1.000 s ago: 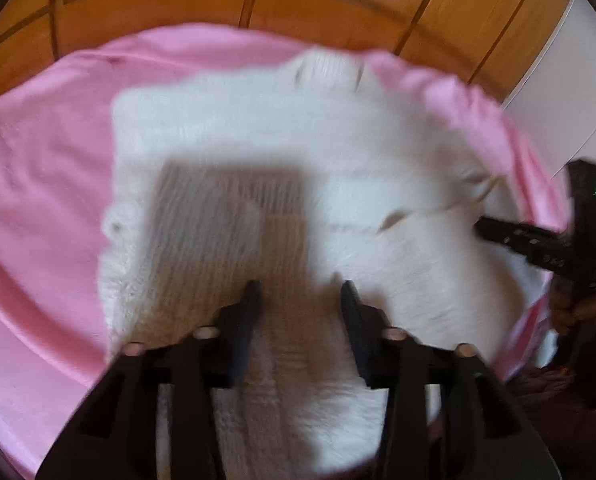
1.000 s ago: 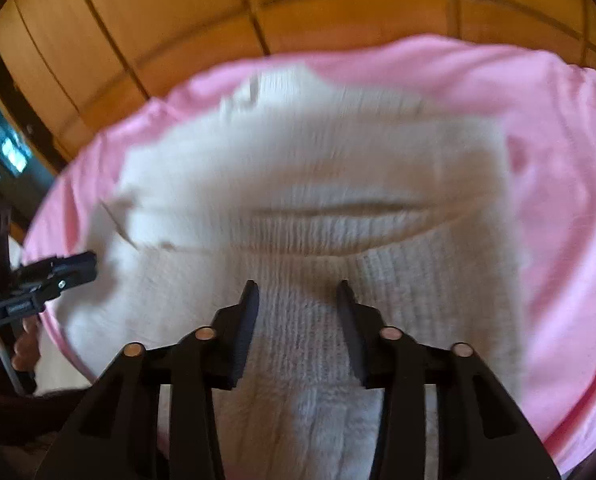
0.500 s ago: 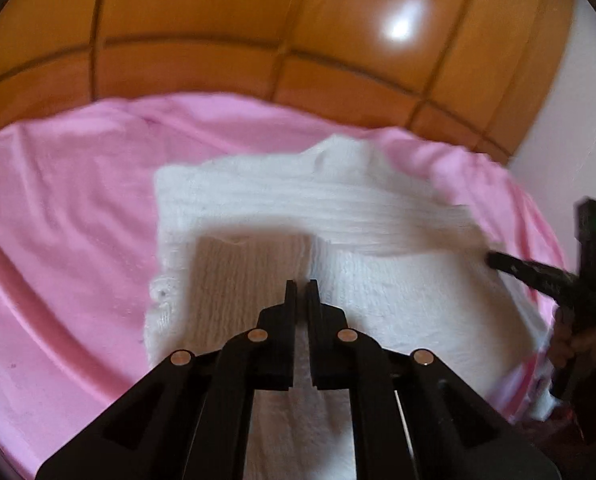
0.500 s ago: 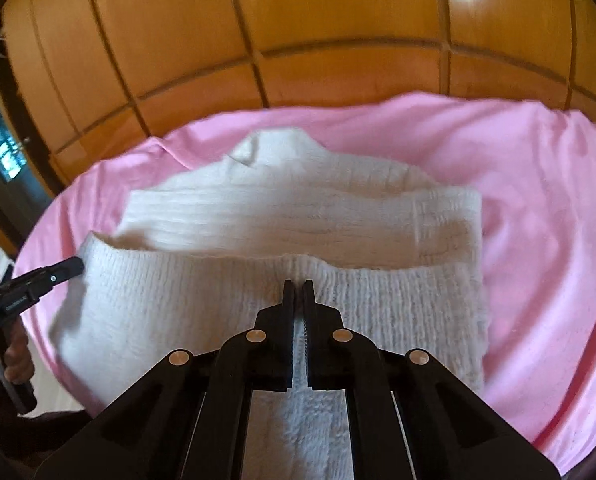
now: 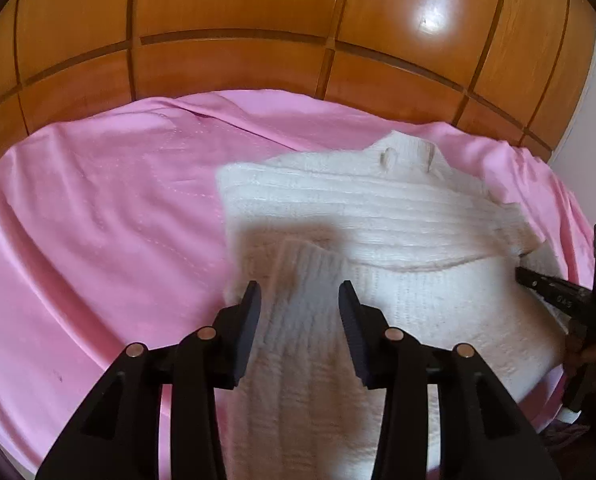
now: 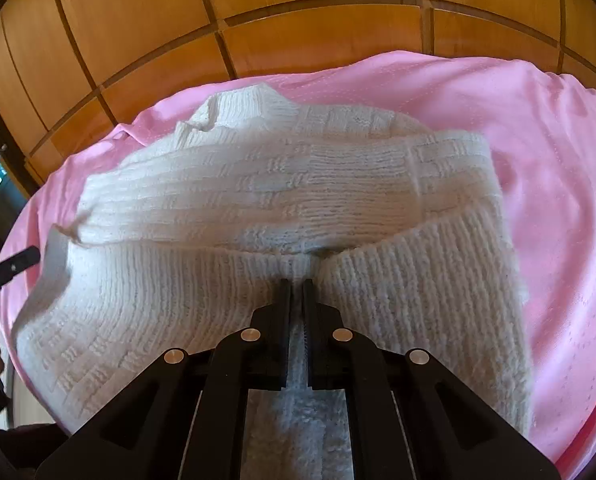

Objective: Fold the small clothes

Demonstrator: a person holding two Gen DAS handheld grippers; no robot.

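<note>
A white knit sweater lies on a pink sheet, its lower part folded up over its body. My left gripper hovers over the folded hem's left corner. Its jaws are opening, and the knit lies under the gap without either pad pressing on it. In the right wrist view my right gripper is shut on a bunched pinch of the sweater at the folded hem. The right gripper also shows at the right edge of the left view, and the left gripper at the left edge of the right view.
Brown wooden panels stand behind the bed. The pink sheet spreads wide to the left of the sweater in the left view and to its right in the right view. A hand holds the right gripper's handle.
Both grippers shut on the sweater's hem and carried it up over the body. The left jaws have since spread apart and let go of the knit, while the right gripper stays clamped.
</note>
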